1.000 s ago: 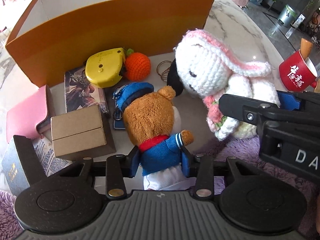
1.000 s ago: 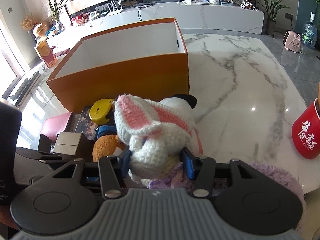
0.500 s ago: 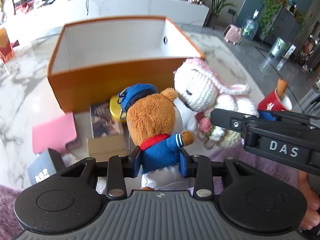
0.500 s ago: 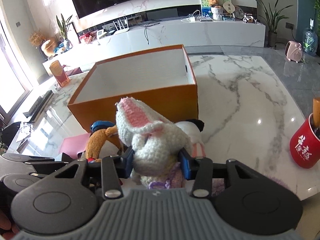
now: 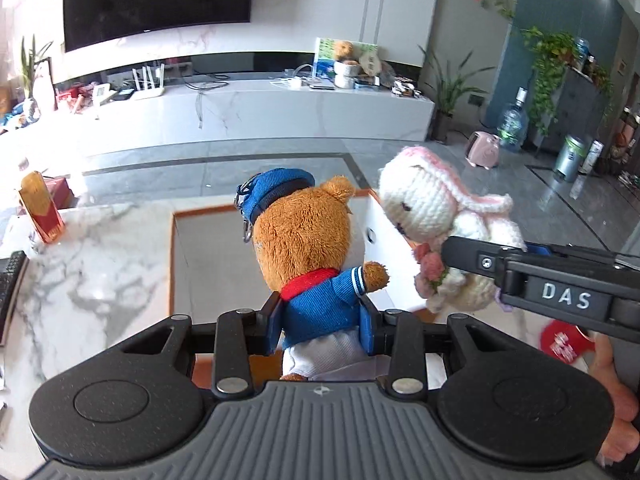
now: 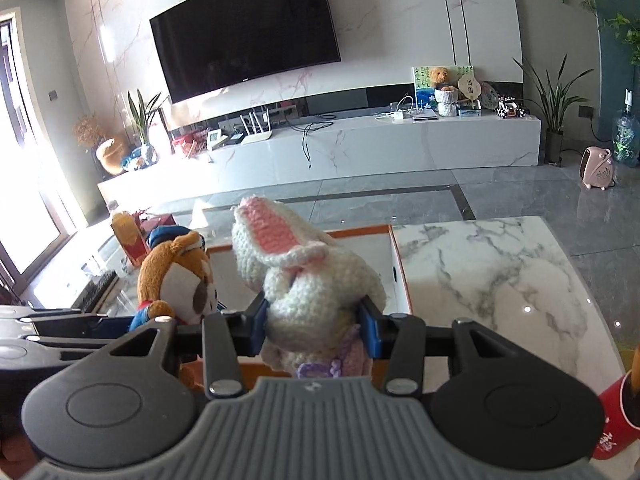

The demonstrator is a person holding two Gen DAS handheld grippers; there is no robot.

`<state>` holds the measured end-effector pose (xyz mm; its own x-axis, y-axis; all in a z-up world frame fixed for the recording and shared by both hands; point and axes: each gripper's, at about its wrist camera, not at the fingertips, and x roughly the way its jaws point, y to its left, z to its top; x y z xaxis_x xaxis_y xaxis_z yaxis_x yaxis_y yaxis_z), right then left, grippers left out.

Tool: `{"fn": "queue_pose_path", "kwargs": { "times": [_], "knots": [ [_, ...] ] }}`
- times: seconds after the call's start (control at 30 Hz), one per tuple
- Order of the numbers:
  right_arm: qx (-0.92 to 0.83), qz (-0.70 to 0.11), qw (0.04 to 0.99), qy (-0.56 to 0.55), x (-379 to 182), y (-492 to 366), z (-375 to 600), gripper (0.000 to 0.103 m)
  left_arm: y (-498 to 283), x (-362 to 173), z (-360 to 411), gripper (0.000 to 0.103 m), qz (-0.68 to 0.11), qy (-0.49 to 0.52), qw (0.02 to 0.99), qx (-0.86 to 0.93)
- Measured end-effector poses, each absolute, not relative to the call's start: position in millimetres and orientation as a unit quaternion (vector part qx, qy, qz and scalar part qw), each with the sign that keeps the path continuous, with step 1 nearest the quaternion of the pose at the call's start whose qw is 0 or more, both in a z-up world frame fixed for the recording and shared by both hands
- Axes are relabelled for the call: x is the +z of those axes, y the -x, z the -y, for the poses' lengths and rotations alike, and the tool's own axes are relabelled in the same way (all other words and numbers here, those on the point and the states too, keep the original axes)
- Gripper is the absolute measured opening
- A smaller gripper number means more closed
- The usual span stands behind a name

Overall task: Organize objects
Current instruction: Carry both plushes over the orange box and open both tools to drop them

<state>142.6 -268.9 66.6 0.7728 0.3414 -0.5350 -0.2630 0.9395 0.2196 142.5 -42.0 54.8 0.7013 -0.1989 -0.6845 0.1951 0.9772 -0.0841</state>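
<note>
My left gripper (image 5: 322, 322) is shut on a brown plush bear (image 5: 308, 240) in a blue jacket, red scarf and blue cap, held up in the air by its body. My right gripper (image 6: 314, 324) is shut on a white and pink crochet rabbit (image 6: 308, 280), also lifted. Both toys hang side by side above the orange box (image 5: 173, 264) with its white inside (image 5: 216, 264). In the left wrist view the rabbit (image 5: 432, 208) and the right gripper's black arm (image 5: 560, 292) are at the right. In the right wrist view the bear (image 6: 180, 276) is at the left.
The marble table (image 6: 500, 280) carries the box. A red mug (image 6: 616, 420) stands at the table's near right corner. A red and gold carton (image 5: 40, 208) stands at the far left. Behind are a white TV bench (image 6: 360, 148) and grey floor.
Both grippers rose with their toys and tilted up. The small items on the table dropped out of sight, and the box now lies below the toys.
</note>
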Motion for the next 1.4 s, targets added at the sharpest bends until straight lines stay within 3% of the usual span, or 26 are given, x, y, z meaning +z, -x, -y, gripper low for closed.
{"fn": "queue_pose_path", "kwargs": {
  "times": [0.27, 0.67, 1.0, 1.4],
  "knots": [
    [0.132, -0.352, 0.918, -0.126, 34, -223, 257, 0.048, -209, 19, 51, 0.043, -0.407, -0.011, 0.909, -0.083],
    [0.096, -0.457, 0.872, -0.147, -39, -268, 244, 0.048, -234, -37, 61, 0.043, -0.481, -0.041, 0.870, -0.097],
    [0.067, -0.464, 0.875, -0.122, -52, -276, 246, 0.054, -244, -54, 69, 0.043, -0.512, -0.033, 0.850, -0.121],
    [0.054, -0.426, 0.899, -0.083, -36, -269, 255, 0.055, -252, -64, 94, 0.043, -0.531, -0.038, 0.835, -0.136]
  ]
}}
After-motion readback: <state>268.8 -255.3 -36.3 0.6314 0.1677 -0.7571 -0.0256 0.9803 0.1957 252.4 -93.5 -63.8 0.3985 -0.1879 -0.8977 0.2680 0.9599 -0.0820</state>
